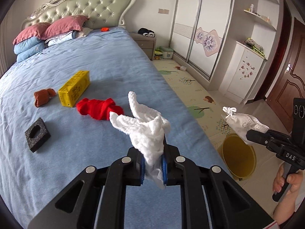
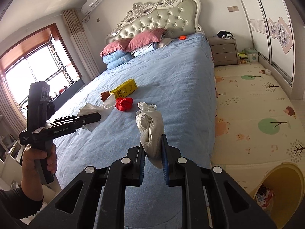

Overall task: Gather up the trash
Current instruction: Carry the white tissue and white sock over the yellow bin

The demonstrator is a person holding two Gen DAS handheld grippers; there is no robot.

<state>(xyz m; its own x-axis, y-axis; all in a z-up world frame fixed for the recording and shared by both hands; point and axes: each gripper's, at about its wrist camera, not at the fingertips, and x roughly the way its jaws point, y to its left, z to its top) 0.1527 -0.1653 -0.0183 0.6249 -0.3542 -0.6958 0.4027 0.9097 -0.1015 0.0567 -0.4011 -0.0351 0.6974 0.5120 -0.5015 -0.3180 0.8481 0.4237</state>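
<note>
White tissue pinched in left tool; right tool clamps face mask; bin contents visible only right view.

Left gripper, right gripper: jaws clamped, raised.

Bedroom with a big blue bed mid-frame, tufted headboard up top, sliding wardrobe upper right, cartoon play mat on the floor, bright window far left.
</note>
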